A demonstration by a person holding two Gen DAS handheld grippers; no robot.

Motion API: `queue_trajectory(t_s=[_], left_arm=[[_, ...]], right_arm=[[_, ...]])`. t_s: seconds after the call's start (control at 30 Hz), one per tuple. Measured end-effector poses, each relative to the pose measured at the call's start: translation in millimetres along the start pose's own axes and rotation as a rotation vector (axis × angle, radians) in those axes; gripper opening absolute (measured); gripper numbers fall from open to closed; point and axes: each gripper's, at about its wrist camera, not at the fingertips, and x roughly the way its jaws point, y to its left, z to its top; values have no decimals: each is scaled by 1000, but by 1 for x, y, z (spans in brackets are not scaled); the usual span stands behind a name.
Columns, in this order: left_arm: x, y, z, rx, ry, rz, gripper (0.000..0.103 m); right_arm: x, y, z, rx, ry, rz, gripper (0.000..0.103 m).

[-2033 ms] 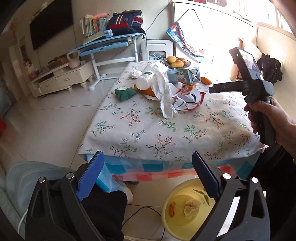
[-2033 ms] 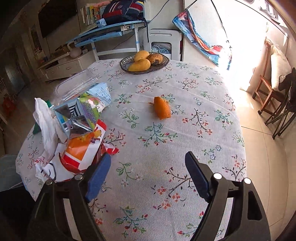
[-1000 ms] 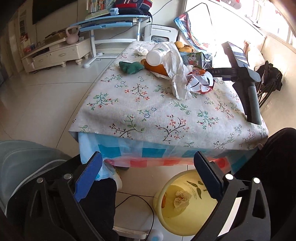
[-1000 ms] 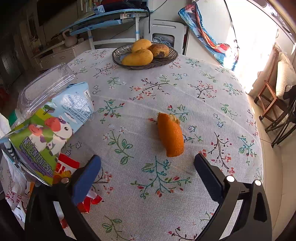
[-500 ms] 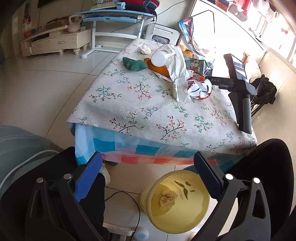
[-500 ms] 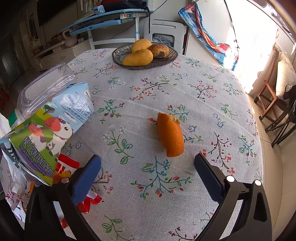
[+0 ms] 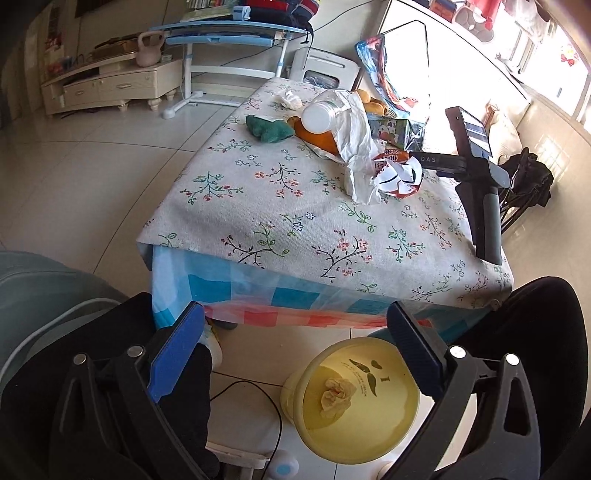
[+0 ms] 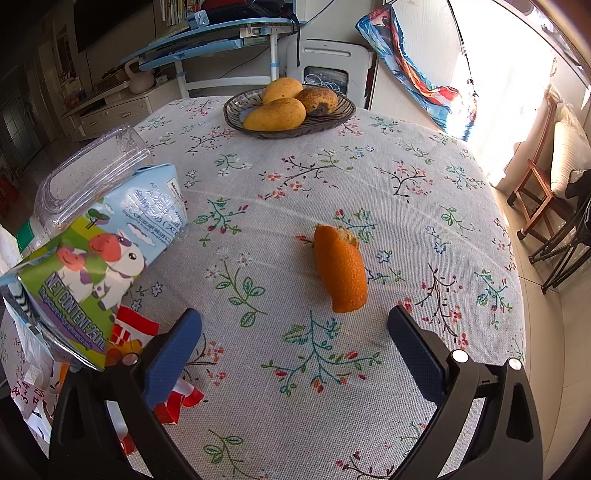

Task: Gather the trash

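- Blue pads line both claws; each stands wide apart and holds nothing.
- The left claw hangs low, off the near edge of the surface, above the floor, aimed down toward a yellow bin with a crumpled tissue inside.
- The right claw sits low over the surface, pointing across it; an orange peel lies just ahead between its fingers, not touched.
- In the left view, the right tool's grey handle lies on the cloth.
- Left of the peel lies a heap of trash: a milk carton, a clear bottle, a red-and-white wrapper.
- A flowered cloth covers the surface; a dish of mangoes sits at the far end.
- Beyond stand a blue desk and a pale cabinet on a tiled floor.
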Motion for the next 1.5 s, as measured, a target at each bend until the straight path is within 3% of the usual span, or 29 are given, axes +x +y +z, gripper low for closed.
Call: queue_trajectory(t_s=[0.47,0.7,0.9,1.13,1.5], left_arm=[[13,-19,-9,104,25,96,96],[0,-17,1,60,-42,59,96],[-13,-20,27,56,-100,76,96],[-5,-18,83,96,-121,112,96],[47,14,134,26,-65,196,96]], right_arm=[[1,0,0,0,0,0,96],[0,0,0,0,-1,0,96],[1,0,0,0,-1,0,96],[1,0,0,0,-2,0,96],[0,0,1,-18,17,17,97]])
